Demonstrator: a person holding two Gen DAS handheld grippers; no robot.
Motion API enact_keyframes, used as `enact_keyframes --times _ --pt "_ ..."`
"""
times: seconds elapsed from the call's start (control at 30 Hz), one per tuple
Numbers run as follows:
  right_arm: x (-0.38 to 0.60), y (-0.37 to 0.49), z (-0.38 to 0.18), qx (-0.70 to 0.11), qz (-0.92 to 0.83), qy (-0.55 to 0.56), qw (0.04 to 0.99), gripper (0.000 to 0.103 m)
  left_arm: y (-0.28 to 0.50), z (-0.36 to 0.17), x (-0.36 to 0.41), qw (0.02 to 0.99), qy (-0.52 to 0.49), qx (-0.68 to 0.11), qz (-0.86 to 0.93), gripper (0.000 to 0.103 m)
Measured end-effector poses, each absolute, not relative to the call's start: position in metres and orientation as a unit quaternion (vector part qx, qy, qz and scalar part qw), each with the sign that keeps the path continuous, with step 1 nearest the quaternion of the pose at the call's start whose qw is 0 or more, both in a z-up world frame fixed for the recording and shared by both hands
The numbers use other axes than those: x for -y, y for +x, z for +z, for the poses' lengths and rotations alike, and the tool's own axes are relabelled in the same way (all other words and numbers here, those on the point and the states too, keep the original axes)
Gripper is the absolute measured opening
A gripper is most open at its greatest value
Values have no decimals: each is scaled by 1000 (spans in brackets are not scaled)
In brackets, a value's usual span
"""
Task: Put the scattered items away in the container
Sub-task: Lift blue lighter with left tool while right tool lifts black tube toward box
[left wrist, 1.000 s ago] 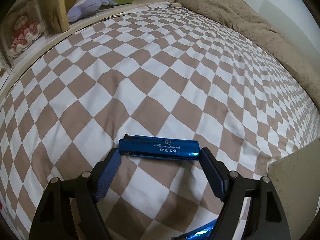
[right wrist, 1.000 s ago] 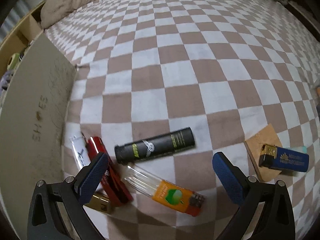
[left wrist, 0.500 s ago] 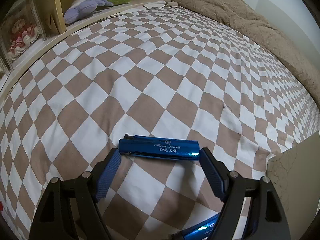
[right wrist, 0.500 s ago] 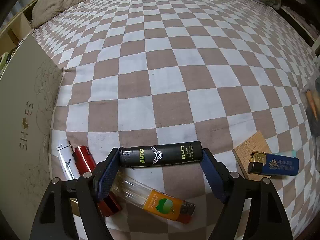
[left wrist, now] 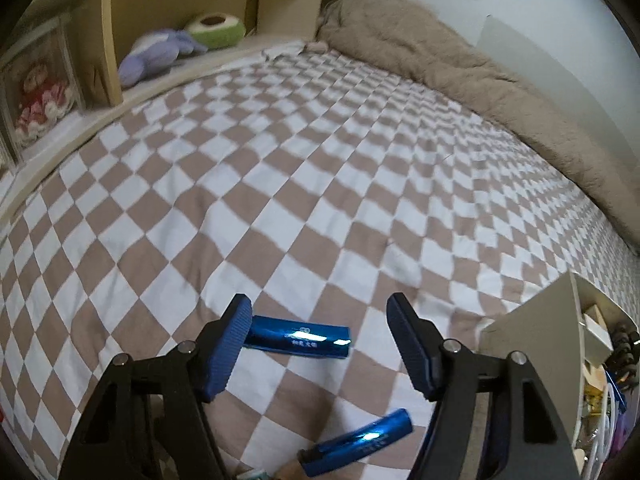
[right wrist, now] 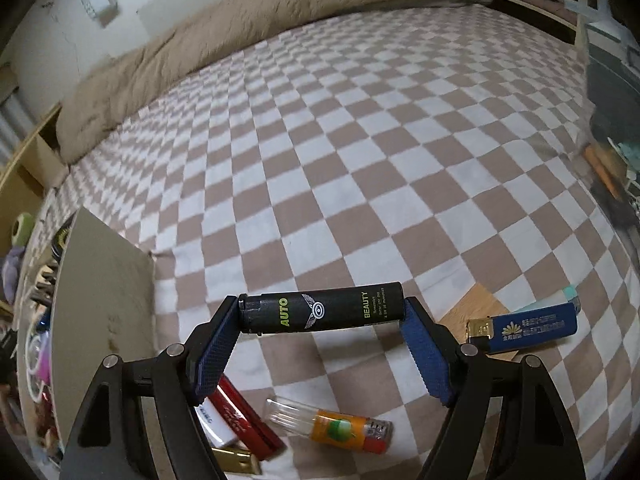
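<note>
My right gripper (right wrist: 320, 314) is shut on a black lighter (right wrist: 320, 313), held crosswise above the checkered bed. Below it lie a red lighter (right wrist: 244, 426), a white lighter (right wrist: 216, 424), a clear orange lighter (right wrist: 332, 430) and a blue lighter (right wrist: 528, 330) on a wooden tile (right wrist: 468, 312). The beige box (right wrist: 100, 300) stands at the left with items inside. My left gripper (left wrist: 320, 320) is open above the bed. A shiny blue lighter (left wrist: 298, 337) lies on the sheet below its left finger. A second blue lighter (left wrist: 358, 446) lies nearer. The box (left wrist: 528, 340) is at right.
A brown blanket (left wrist: 480, 80) lies along the far wall side of the bed. A wooden shelf (left wrist: 108, 40) with plush toys (left wrist: 156, 54) borders the bed at left. Dark clutter (right wrist: 612, 168) sits at the bed's right edge.
My right gripper closed on the black lighter and lifted it off the bed. My left gripper opened, released the blue lighter onto the sheet and rose, tilting up.
</note>
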State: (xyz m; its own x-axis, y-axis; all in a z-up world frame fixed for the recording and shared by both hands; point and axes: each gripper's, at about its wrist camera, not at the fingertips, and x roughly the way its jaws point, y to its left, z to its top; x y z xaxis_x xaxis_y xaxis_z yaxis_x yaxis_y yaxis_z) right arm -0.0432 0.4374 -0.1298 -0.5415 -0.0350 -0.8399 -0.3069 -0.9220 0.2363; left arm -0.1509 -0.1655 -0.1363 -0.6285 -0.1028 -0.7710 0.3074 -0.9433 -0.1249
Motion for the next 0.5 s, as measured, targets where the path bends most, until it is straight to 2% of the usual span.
enact_keyframes --times 0.17,0.23,0.27,0.3,0.5 --pt "-430 -44 -131 -181 859 -473 75 80 -154 -137 165 110 423 -123 -891 71" --pt "-433 -41 -131 -179 859 -475 71 80 -158 -144 170 121 435 -119 -884 79" --pt "-433 -40 -130 -179 859 -475 70 80 -160 -148 172 125 441 -114 -881 86" --pt "-431 -40 -131 -179 858 -476 68 80 -163 -152 173 128 447 -105 -879 87" --pt "-423 -56 -133 -185 860 -471 61 80 -171 -177 183 142 487 -95 -857 87"
